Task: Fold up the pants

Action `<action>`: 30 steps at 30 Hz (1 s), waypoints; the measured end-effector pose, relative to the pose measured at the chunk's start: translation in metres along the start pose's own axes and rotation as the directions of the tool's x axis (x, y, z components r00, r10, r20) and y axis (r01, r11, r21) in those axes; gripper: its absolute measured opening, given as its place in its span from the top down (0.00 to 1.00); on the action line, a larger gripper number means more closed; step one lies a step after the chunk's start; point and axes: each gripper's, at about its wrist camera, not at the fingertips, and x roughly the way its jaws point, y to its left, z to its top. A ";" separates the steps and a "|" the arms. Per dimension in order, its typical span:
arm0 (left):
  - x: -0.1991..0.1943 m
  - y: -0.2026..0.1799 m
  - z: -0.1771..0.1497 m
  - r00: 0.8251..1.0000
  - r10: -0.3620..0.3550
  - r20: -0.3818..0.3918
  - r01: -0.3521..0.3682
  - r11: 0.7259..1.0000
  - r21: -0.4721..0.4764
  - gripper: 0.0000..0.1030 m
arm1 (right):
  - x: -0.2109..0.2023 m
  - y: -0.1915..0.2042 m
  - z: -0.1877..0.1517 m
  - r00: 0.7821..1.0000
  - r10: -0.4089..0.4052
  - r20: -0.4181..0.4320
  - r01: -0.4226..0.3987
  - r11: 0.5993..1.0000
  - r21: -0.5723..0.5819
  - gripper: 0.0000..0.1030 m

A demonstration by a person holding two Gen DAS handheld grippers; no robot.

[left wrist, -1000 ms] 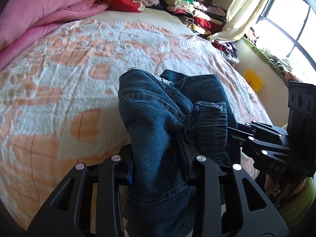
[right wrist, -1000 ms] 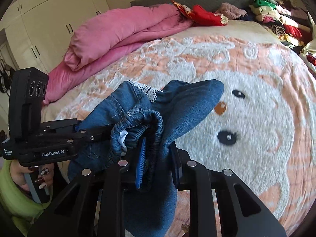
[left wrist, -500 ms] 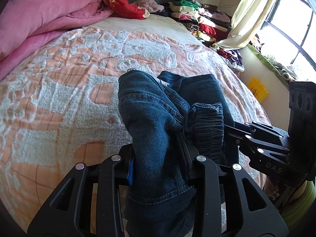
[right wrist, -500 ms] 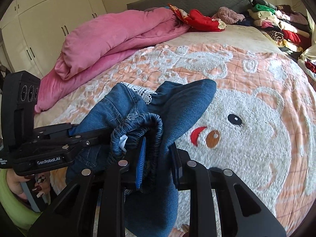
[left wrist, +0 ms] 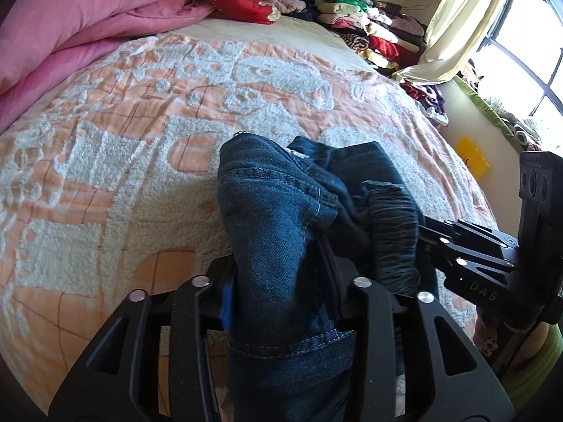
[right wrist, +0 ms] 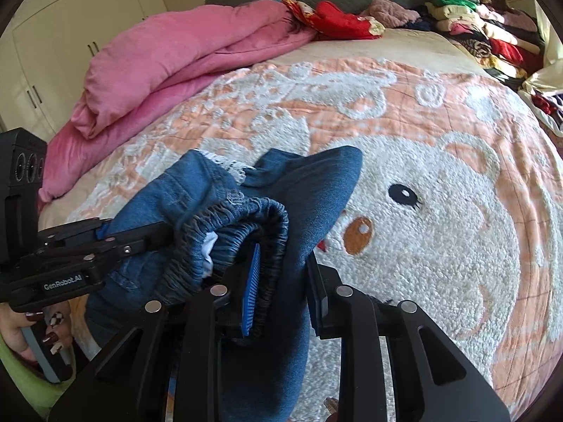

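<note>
The pants (left wrist: 281, 232), dark blue denim, are bunched and held up above the bed (left wrist: 105, 161), gripped from two sides. In the left wrist view the left gripper (left wrist: 281, 292) is seen clamped on a thick fold of denim; the jaws have just been easing apart a little, yet the cloth still fills the gap and is pressed on both sides. Much of the left blue pad is hidden behind the fabric, and only a sliver of it is seen. The lower end of the pants is cut off by the bottom edge of the frame.

In the right wrist view the right gripper (right wrist: 281, 281) is seen closed on the gathered elastic waistband (right wrist: 246, 218), its jaws likewise just slightly widened, cloth held between the pads. One ribbed blue pad is shown edge-on here; the other is largely covered by denim. A strip of white lace trim (right wrist: 228, 165) is caught clearly in this view, while in the left view it is barely a pale fleck.

A hand (right wrist: 31, 330) with patterned nails is revealed only by the right view, wrapped around the left gripper's handle, with a green sleeve (right wrist: 14, 379) cut off at the corner. The window (left wrist: 527, 45), the curtain (left wrist: 457, 24) and a yellow object (left wrist: 473, 154) against the wall, too small to be identified, are offered only by the left view. White cupboards (right wrist: 70, 35) are seen only from the right. A pink quilt (right wrist: 183, 56) and stacked clothes (right wrist: 485, 35) are shown in both.
</note>
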 end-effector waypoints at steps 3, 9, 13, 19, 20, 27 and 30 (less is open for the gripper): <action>0.004 0.004 -0.003 1.000 0.009 -0.010 -0.009 1.000 -0.006 0.60 | 0.003 -0.005 -0.004 1.000 -0.016 -0.012 0.016 1.000 0.017 0.62; 0.014 0.006 -0.009 0.999 0.024 -0.031 -0.025 1.000 -0.007 0.52 | 0.014 -0.014 -0.010 0.996 -0.076 -0.051 0.078 0.997 0.029 0.54; 0.019 0.009 -0.012 0.999 0.027 -0.042 -0.028 0.999 -0.016 0.49 | 0.019 -0.019 -0.014 0.995 -0.074 -0.067 0.078 0.996 0.050 0.52; 0.019 0.007 -0.014 0.999 0.030 -0.041 -0.031 0.999 -0.012 0.49 | 0.016 -0.016 -0.013 0.994 -0.090 -0.065 0.093 0.995 0.039 0.50; 0.019 0.007 -0.013 0.999 0.030 -0.041 -0.031 0.999 -0.011 0.49 | 0.015 -0.016 -0.013 0.994 -0.090 -0.064 0.093 0.995 0.038 0.50; 0.012 0.005 -0.014 0.999 0.033 -0.035 -0.034 0.999 -0.006 0.49 | 0.006 -0.015 -0.014 0.994 -0.101 -0.052 0.103 0.994 0.042 0.41; 0.007 0.004 -0.015 0.999 0.035 -0.029 -0.035 0.999 -0.004 0.48 | -0.001 -0.016 -0.016 0.994 -0.103 -0.041 0.105 0.993 0.049 0.36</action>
